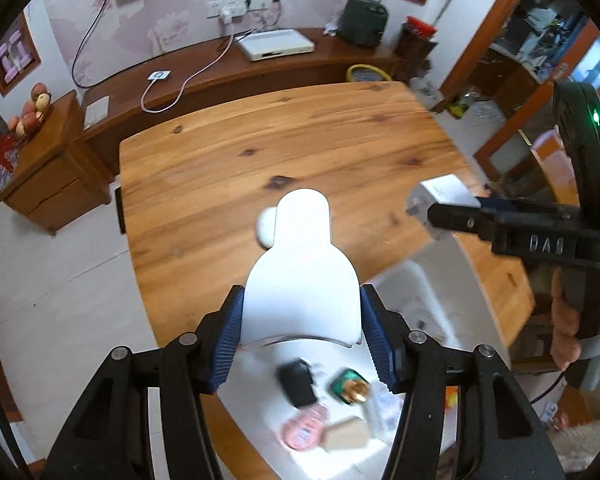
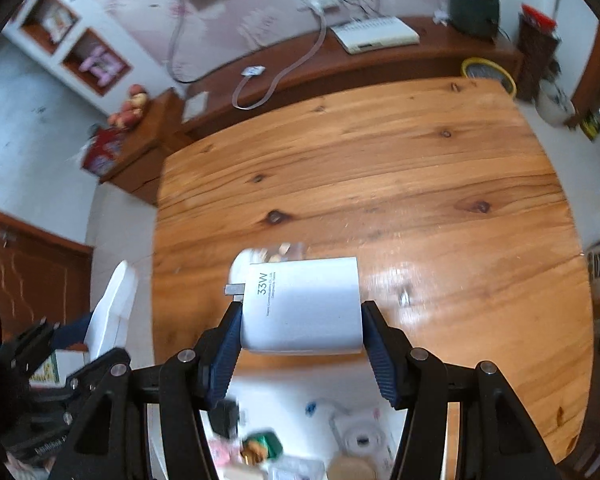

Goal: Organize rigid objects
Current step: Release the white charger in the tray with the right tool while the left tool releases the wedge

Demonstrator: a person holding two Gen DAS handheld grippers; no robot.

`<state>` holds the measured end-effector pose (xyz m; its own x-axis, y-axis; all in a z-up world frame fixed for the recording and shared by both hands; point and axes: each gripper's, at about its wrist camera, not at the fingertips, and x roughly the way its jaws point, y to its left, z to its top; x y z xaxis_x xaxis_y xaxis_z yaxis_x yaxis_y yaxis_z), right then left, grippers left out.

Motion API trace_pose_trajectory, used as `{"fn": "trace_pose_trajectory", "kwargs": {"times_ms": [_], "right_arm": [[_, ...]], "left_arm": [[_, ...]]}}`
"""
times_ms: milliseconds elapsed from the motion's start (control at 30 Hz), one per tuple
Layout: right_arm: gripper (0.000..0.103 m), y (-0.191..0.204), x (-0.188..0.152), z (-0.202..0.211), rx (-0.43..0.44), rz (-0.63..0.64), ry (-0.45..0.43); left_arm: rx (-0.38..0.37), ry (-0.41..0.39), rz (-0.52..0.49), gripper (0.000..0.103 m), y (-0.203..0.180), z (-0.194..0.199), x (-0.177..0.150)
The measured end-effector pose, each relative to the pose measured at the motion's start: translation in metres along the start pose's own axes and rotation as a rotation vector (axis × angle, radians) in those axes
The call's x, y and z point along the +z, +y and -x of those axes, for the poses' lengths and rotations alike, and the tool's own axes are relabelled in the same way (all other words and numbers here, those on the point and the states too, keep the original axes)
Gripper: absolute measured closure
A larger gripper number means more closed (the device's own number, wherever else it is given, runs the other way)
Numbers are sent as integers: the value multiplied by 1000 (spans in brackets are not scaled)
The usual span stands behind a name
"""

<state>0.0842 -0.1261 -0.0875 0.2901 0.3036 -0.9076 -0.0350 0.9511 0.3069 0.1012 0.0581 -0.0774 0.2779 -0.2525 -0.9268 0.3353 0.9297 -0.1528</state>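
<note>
My left gripper is shut on a white bottle and holds it above the wooden table; it shows edge-on in the right wrist view. My right gripper is shut on a white 33W charger, held above the table; it also shows in the left wrist view. Below both lies a white tray with a black block, a green-and-gold item, a pink packet and a tan block.
A small white round object lies on the table behind the bottle. A dark wooden sideboard runs along the far wall with a white box and cables. A small cabinet stands left.
</note>
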Motion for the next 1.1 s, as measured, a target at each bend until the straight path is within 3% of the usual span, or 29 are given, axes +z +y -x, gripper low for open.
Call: {"fn": "trace_pose_trajectory", "kwargs": {"times_ms": [200, 533, 700, 1100], "right_arm": [[45, -4, -58, 27, -25, 54, 0], [45, -20, -133, -19, -142, 73, 135], [45, -27, -149, -39, -194, 78, 171], [41, -32, -152, -54, -226, 93, 210]], "left_arm": [[-4, 2, -57, 43, -34, 3, -29], [-1, 166, -165, 43, -84, -64, -66], [-21, 268, -140, 43, -86, -105, -71], [-30, 353, -114, 42, -82, -130, -71]]}}
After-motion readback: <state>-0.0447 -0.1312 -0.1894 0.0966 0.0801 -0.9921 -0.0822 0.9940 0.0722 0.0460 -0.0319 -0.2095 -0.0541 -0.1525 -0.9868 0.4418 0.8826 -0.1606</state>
